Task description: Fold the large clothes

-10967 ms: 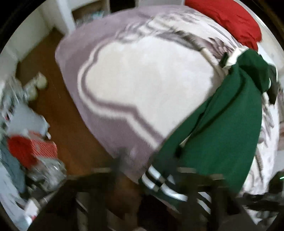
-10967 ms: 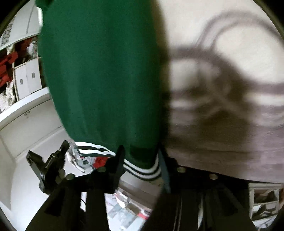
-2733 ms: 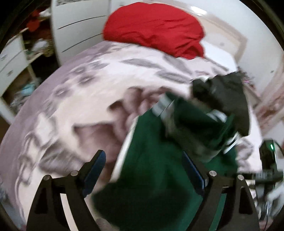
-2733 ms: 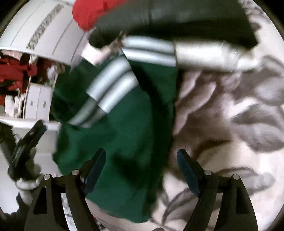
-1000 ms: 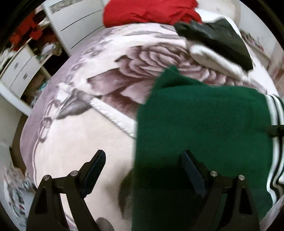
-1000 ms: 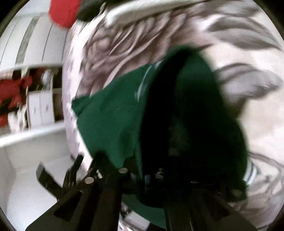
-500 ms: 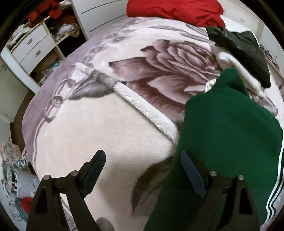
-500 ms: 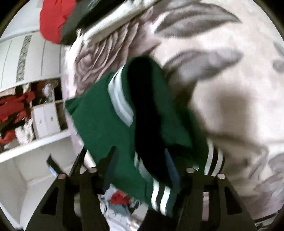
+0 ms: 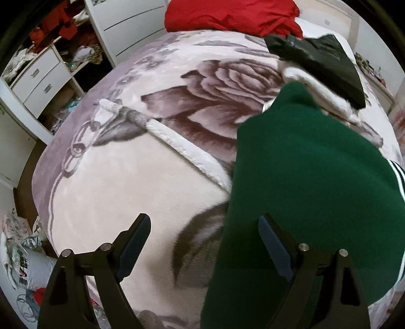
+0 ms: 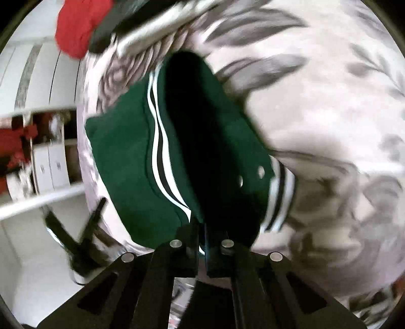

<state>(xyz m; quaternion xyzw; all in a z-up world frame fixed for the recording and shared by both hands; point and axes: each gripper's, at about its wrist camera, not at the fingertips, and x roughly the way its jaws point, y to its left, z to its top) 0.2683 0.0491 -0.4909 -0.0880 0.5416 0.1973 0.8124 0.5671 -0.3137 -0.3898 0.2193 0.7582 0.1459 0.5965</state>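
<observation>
A dark green jacket (image 9: 308, 182) with white and black striped cuffs lies folded on the floral blanket (image 9: 141, 177) of the bed. My left gripper (image 9: 205, 227) is open and empty, its right finger over the jacket's left edge. My right gripper (image 10: 201, 227) is shut on the jacket (image 10: 126, 157) at its striped edge, holding a fold raised over the bed. The view is blurred by motion.
A red cloth (image 9: 227, 12) and a black and white garment (image 9: 321, 55) lie at the far end of the bed. White drawers (image 9: 38, 78) and shelves with clutter stand to the left. Bags (image 9: 22, 265) lie on the floor.
The right gripper has closed on the jacket's striped edge and lifted the fold. The left gripper has drawn back slightly, staying open.
</observation>
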